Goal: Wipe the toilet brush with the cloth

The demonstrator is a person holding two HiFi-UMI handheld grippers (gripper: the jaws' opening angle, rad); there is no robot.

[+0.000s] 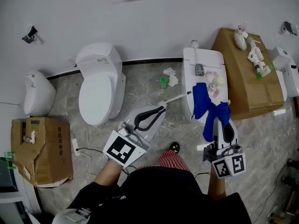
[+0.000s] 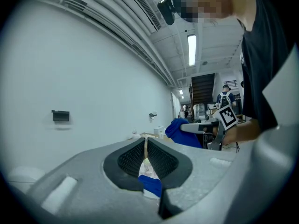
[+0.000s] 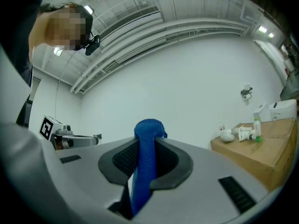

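My left tongs (image 1: 161, 109) pinch the thin, white, rigid toilet brush (image 1: 177, 98); my right tongs (image 1: 223, 119) clamp the soft blue cloth (image 1: 202, 101) just beyond them.

Matt, woven blue cloth (image 1: 209, 107); smooth, glossy toilet (image 1: 96, 93).

We can read no words; print on the cardboard box (image 1: 50, 149) at near left is too small.

Grey marbled floor (image 1: 149, 85) bears a white toilet (image 1: 99, 85), a second toilet (image 1: 189, 62) and a cardboard box at left (image 1: 42, 148) and right (image 1: 238, 85). Crumpled tissue (image 1: 171, 76) and a green bottle (image 1: 163, 82) lie between the toilets.
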